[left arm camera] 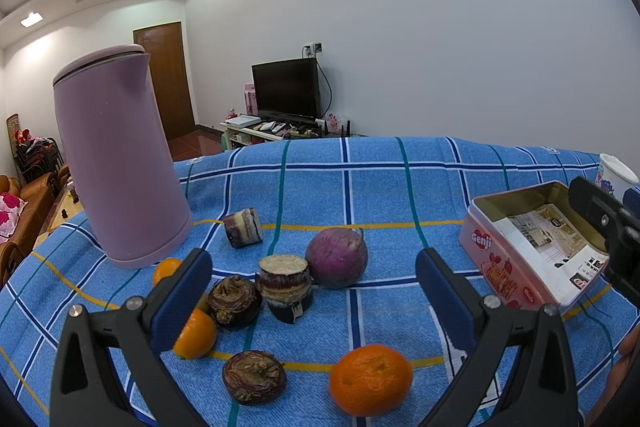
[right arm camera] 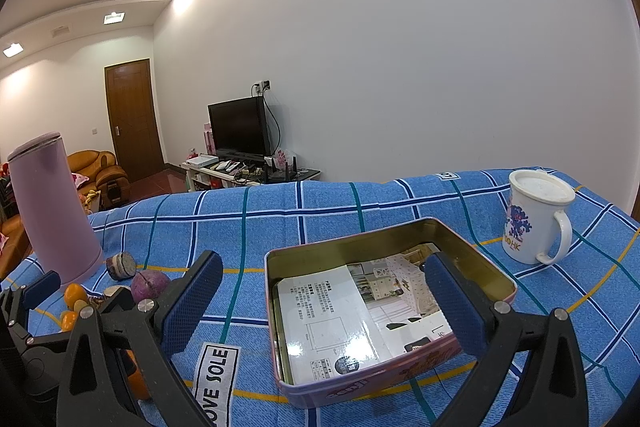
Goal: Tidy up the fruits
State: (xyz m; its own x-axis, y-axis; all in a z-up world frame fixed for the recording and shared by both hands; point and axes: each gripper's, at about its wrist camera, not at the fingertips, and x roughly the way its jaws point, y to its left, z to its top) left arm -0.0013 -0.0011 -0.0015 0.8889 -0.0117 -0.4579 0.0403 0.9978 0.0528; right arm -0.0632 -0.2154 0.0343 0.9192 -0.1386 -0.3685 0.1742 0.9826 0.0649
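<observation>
Covering the whole table was a blue checked cloth (left arm camera: 400,179), and everything you worked with sat on it. The tallest thing was a lilac kettle (left arm camera: 120,163), upright at the far left. To the right lay an open pink tin (right arm camera: 384,307), holding only a printed leaflet (right arm camera: 332,323) on its floor. Beyond the tin's far right corner stood a white mug (right arm camera: 536,219) with a blue design, its handle turned right.

You held the left gripper (left arm camera: 314,297) above the produce with its blue-padded fingers (left arm camera: 182,303) spread wide and nothing between them. You held the right gripper (right arm camera: 324,303) over the tin, likewise spread and holding nothing.

The fruit was all loose on the cloth, none in the tin. A round purple root (left arm camera: 337,258) sat in the middle, touching a cut sugarcane stub (left arm camera: 285,283); another stub (left arm camera: 243,227) lay nearer the kettle. A tangerine (left arm camera: 370,379) lay nearest you. Another tangerine (left arm camera: 196,335) was partly hidden behind the left finger. Two dark water chestnuts (left arm camera: 254,377) lay between them.
</observation>
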